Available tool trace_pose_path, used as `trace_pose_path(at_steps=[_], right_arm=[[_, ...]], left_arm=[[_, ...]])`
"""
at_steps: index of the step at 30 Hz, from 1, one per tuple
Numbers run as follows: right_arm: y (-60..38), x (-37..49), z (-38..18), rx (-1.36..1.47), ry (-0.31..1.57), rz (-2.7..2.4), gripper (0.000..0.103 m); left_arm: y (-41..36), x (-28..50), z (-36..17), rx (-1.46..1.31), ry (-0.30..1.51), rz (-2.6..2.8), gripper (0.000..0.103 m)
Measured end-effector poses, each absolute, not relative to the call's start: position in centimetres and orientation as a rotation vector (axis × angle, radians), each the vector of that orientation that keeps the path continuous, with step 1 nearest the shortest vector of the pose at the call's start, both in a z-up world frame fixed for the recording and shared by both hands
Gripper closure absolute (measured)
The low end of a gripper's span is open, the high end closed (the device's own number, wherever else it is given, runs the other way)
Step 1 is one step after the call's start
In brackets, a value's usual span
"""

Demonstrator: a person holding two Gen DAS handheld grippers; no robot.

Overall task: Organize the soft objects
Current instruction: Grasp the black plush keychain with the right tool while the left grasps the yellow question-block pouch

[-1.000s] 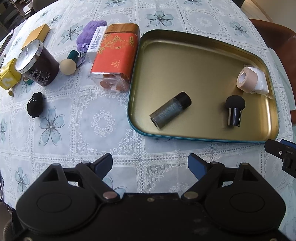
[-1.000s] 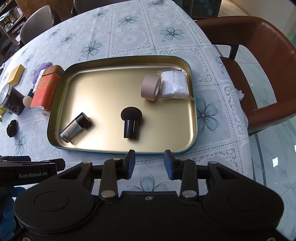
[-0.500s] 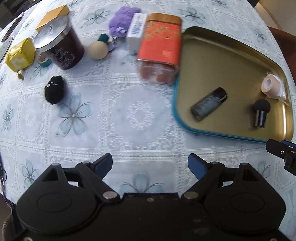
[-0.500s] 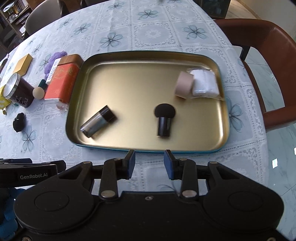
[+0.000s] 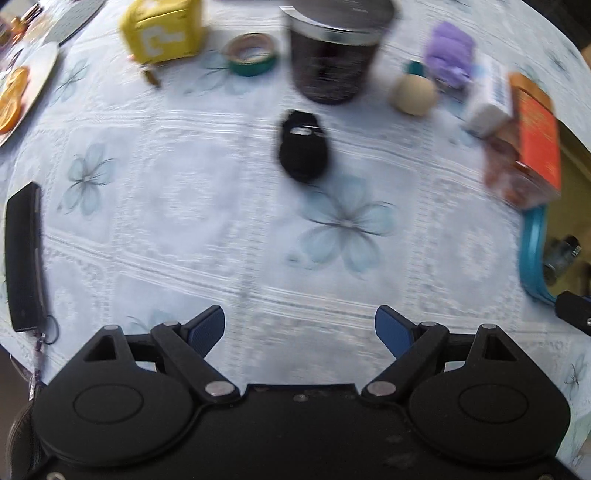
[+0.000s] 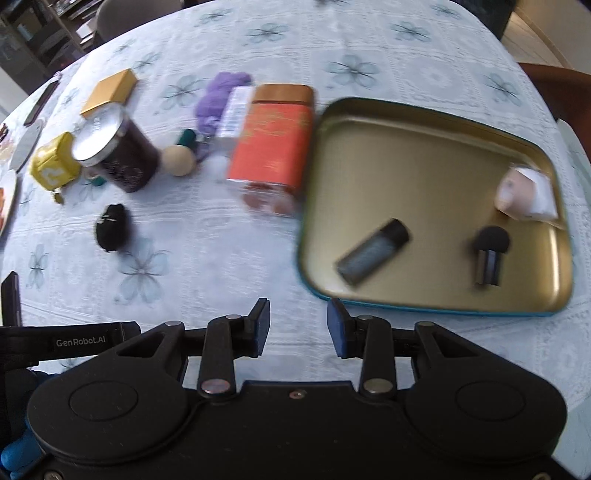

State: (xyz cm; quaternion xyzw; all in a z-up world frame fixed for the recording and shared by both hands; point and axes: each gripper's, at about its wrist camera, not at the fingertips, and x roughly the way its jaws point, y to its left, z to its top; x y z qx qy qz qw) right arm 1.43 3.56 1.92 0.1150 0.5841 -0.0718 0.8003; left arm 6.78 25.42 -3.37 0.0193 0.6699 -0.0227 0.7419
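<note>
A small black soft object [image 5: 303, 150] lies on the flowered tablecloth ahead of my left gripper [image 5: 300, 326], which is open and empty above the cloth. It also shows in the right wrist view [image 6: 112, 228]. A purple fluffy item [image 5: 450, 58] and a beige sponge puff [image 5: 413, 93] lie further back. The gold tray [image 6: 424, 129] holds a black-headed puff [image 6: 491, 254], a dark bottle [image 6: 373, 251] and a beige tape roll [image 6: 515, 192]. My right gripper [image 6: 297, 326] is partly open and empty, short of the tray's near-left corner.
A dark jar [image 5: 334, 51], a yellow cube [image 5: 162, 27], a green tape ring [image 5: 251, 55], a white box [image 5: 489, 99] and an orange tin [image 5: 535, 136] stand at the back. A black remote [image 5: 24, 258] lies at the left edge. A gold box [image 6: 109, 92] lies far back.
Both grippers have swung to the left. The black soft object now sits near the centre of the left view, and the tray has slid to the right in both views. Jaw openings are unchanged.
</note>
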Motion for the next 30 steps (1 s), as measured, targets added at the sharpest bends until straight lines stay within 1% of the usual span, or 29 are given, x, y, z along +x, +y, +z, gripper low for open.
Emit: trace_pose_path(at_steps=[14,21,30], right_arm=[[13.0,7.9,-0.1,0.267,1.226,-0.066,0.065],[16.1,10.4,-1.2,0.284,1.220,-0.048,0.065],[18.8,12.2,-2.4,0.248,1.227,-0.032,0.064]], left_arm=[[38.5,13.9,-4.1,0.096,1.370,0.059,0.015],[40.7,18.4,-2.4,0.069,1.291,0.037,0.015],[40.1,22.4,0.9,0.038,1.156,-0.034,0.009]])
